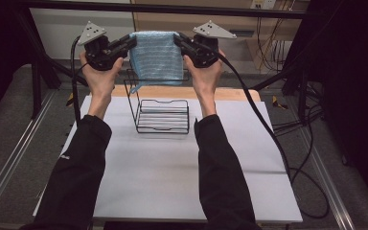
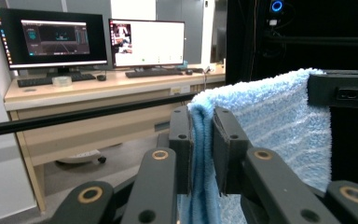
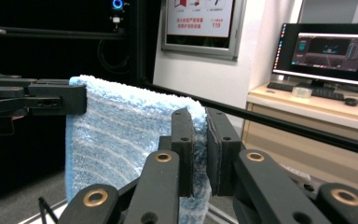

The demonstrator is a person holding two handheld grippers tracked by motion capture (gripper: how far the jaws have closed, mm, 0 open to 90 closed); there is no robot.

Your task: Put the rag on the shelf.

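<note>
**Folded towel held spread above the wire rack**

The person holds a two-jaw gripper in each hand, arms stretched toward the far side of the table (image 1: 182, 172). The left gripper (image 1: 130, 42) clamps the upper left corner of the blue towel (image 1: 156, 56); the right gripper (image 1: 178, 41) clamps the upper right corner. In both gripper views the black jaws stand narrow, pressed on the doubled cloth edge, with terry pile bulging above the pads.

Position of the towel: it hangs in the air between the two grippers, above and slightly beyond the black wire rack (image 1: 162, 115), which stands on the white table surface near its far edge. The lower hem of the towel hangs at about the level of the top rail of the rack; whether cloth and wire touch cannot be told.

Reason for the grip: holding both top corners at equal height keeps the upper edge taut and level. The cloth therefore hangs flat and does not bunch. The two grippers point inward toward each other, so the span between them matches the towel width.

Reason for the placement: the towel lines up with the rack from left to right. This suggests the towel is meant to be draped over the top rail. The next move probably calls for an even descent of both hands, so that the fold lands squarely on the wire.
</note>
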